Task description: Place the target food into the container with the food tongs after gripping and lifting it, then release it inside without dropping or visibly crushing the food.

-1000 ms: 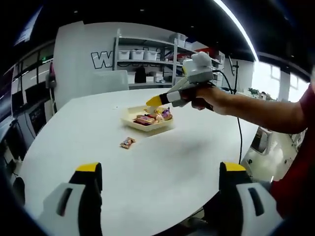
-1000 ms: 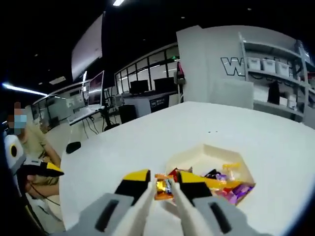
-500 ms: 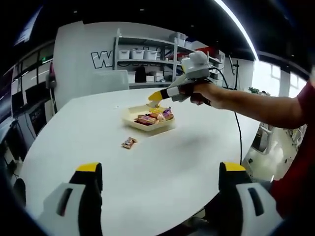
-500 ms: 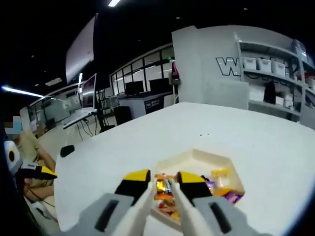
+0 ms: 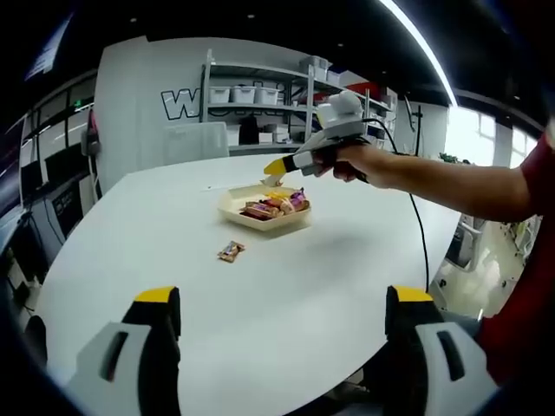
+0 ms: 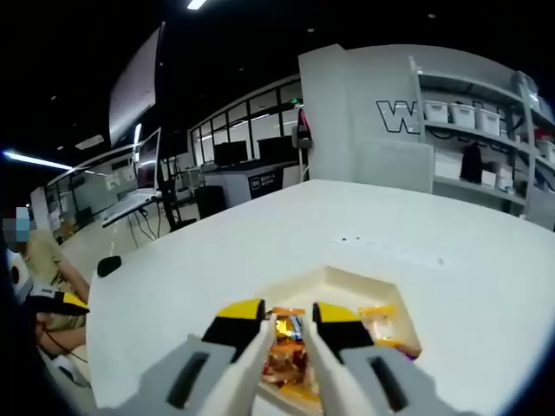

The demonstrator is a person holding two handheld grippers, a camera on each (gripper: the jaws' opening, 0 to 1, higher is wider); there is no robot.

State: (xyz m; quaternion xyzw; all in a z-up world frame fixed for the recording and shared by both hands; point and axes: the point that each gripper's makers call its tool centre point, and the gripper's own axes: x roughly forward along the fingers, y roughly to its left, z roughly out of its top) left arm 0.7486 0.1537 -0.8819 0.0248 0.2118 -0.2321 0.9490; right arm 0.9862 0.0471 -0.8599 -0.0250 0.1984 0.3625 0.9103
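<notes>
Right gripper [image 6: 289, 322] nearly closed on wrapped candy [image 6: 284, 327], held over tray [image 6: 347, 282]; release pending. Left gripper [image 5: 282, 303] wide open, empty. One candy [image 5: 230, 251] left on table [image 5: 286, 286].

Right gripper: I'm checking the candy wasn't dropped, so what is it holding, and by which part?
The right gripper is shut on a wrapped candy, pinched at its middle between the yellow tips, above the container.
</notes>
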